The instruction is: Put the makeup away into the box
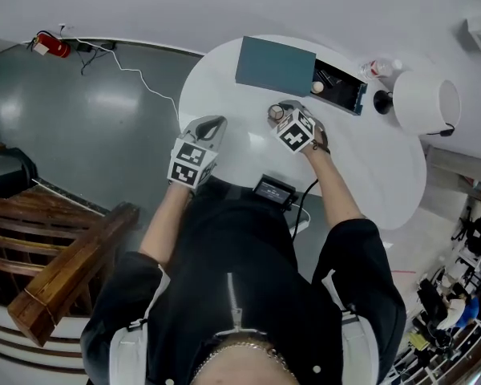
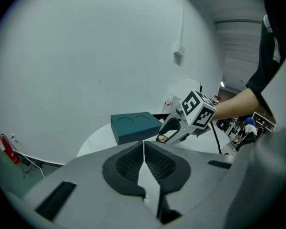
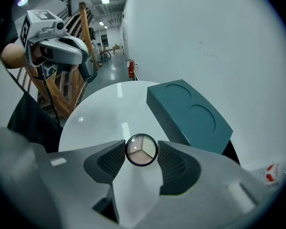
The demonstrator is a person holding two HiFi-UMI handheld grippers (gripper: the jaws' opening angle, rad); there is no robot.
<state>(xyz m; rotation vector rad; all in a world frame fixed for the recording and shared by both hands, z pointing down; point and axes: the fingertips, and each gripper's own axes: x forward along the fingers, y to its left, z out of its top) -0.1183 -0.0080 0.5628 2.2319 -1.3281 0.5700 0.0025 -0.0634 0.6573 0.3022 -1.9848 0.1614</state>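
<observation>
A round makeup compact [image 3: 141, 150] with three beige shades sits between the jaws of my right gripper [image 3: 141, 152], which is shut on it just above the white round table [image 1: 377, 183]. In the head view the same compact [image 1: 276, 113] is at the right gripper [image 1: 279, 112], just in front of the teal box [image 1: 274, 64]. The box's dark drawer [image 1: 337, 87] stands open to the right with small items inside. My left gripper [image 1: 212, 123] hovers over the table's left edge, shut and empty; its jaws [image 2: 144, 149] meet in the left gripper view.
A white lamp [image 1: 425, 101] and a small bottle [image 1: 381, 67] stand at the back right of the table. A black device [image 1: 273, 189] with a cable lies at the near edge. Wooden railing [image 1: 56, 255] and a fire extinguisher [image 1: 52, 45] are on the floor side, left.
</observation>
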